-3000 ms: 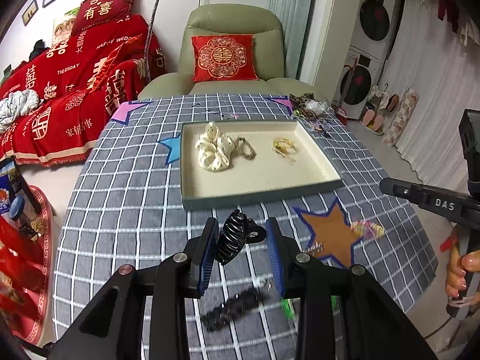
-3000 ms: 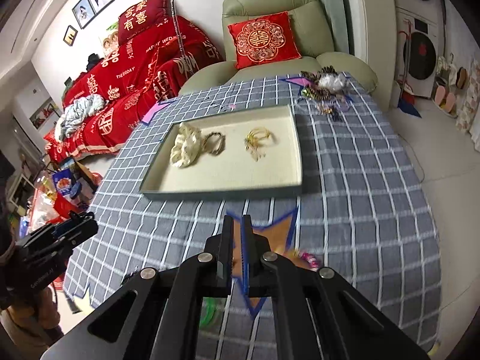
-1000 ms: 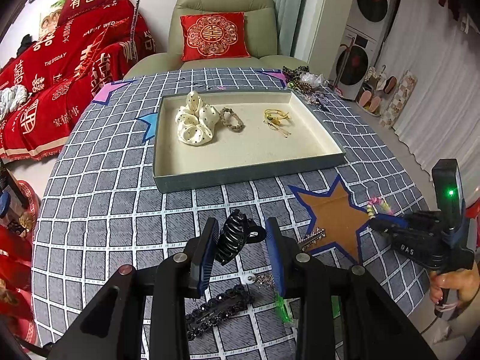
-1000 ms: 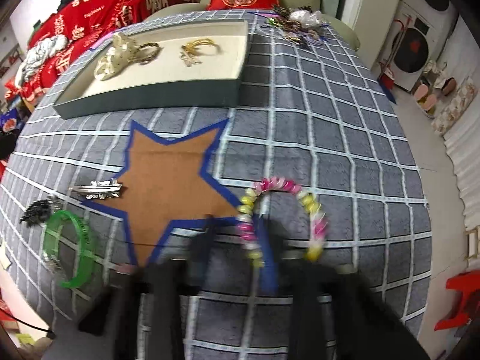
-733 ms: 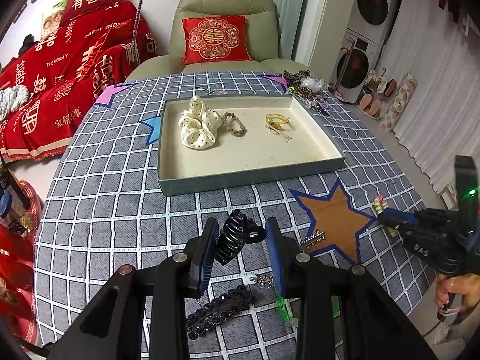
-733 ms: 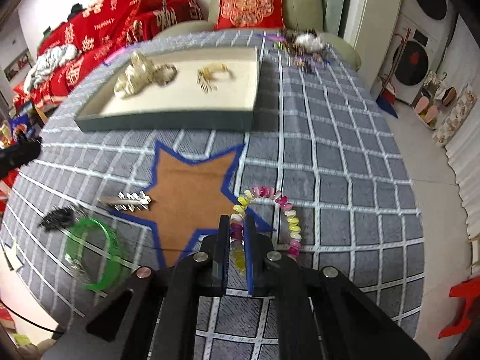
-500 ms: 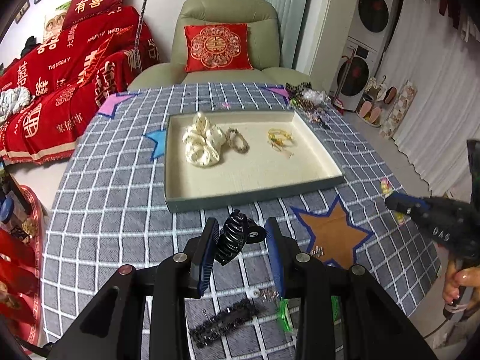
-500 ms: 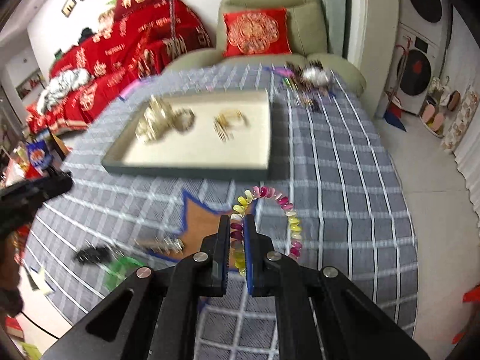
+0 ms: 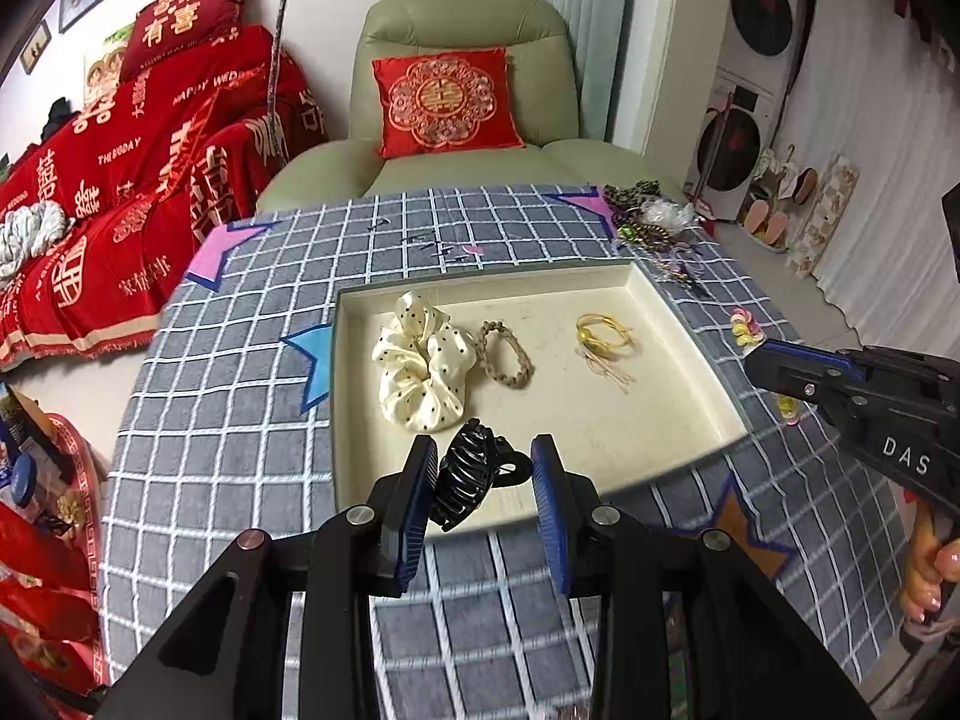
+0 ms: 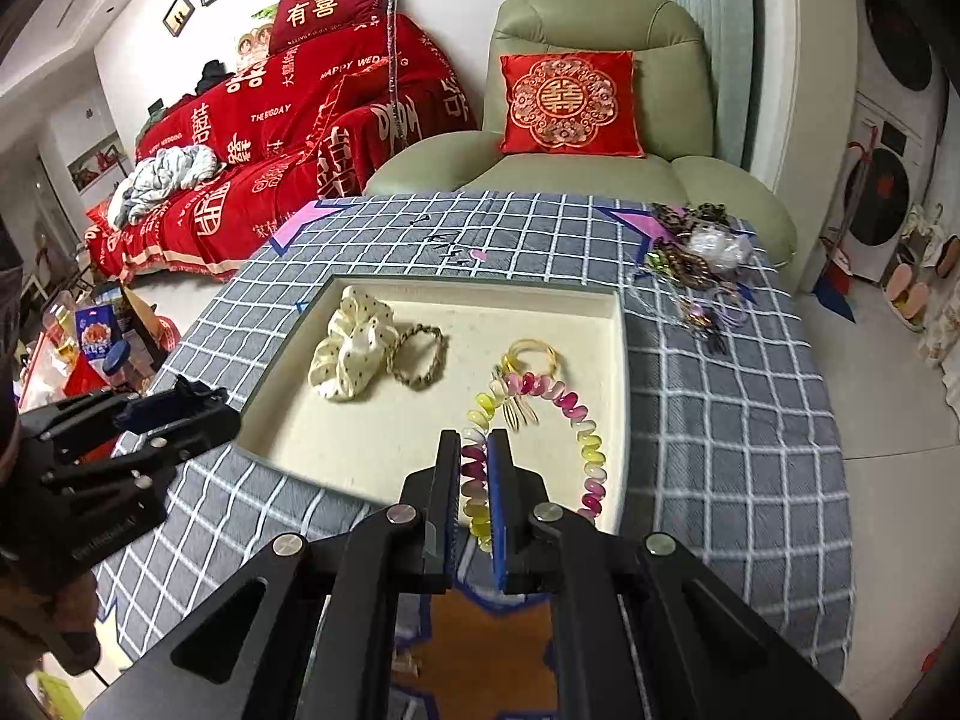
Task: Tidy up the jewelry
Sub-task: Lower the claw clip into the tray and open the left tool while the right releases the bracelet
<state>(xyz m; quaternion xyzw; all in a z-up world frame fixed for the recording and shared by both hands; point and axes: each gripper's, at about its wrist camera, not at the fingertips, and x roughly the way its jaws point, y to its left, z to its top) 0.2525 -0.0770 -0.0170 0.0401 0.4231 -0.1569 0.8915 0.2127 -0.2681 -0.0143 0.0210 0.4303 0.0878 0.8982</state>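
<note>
My left gripper [image 9: 485, 474] is shut on a black claw hair clip [image 9: 465, 480] and holds it above the near edge of the cream tray [image 9: 684, 324]. My right gripper [image 10: 475, 468] is shut on a pink and yellow bead bracelet [image 10: 585, 438], held above the tray's near right part [image 10: 618, 360]. In the tray lie a cream dotted scrunchie [image 9: 420, 369], a braided brown hair tie [image 9: 507, 354] and a gold ring-shaped piece [image 9: 603, 336]. The right gripper also shows at the right of the left wrist view [image 9: 757, 369], with the bracelet [image 9: 744, 324] sticking out. The left gripper shows at the left of the right wrist view [image 10: 198, 399].
The tray sits on a grey checked tablecloth [image 9: 240, 408] with coloured star patches. A heap of more jewelry [image 10: 696, 252] lies at the far right corner. A green armchair [image 9: 468, 60] with a red cushion stands behind the table, a red-covered sofa [image 10: 270, 138] to the left.
Both grippers have moved forward toward the tray with their loads. The right gripper closed on the bead bracelet and lifted it off the cloth. The black clip has stayed in the left gripper.
</note>
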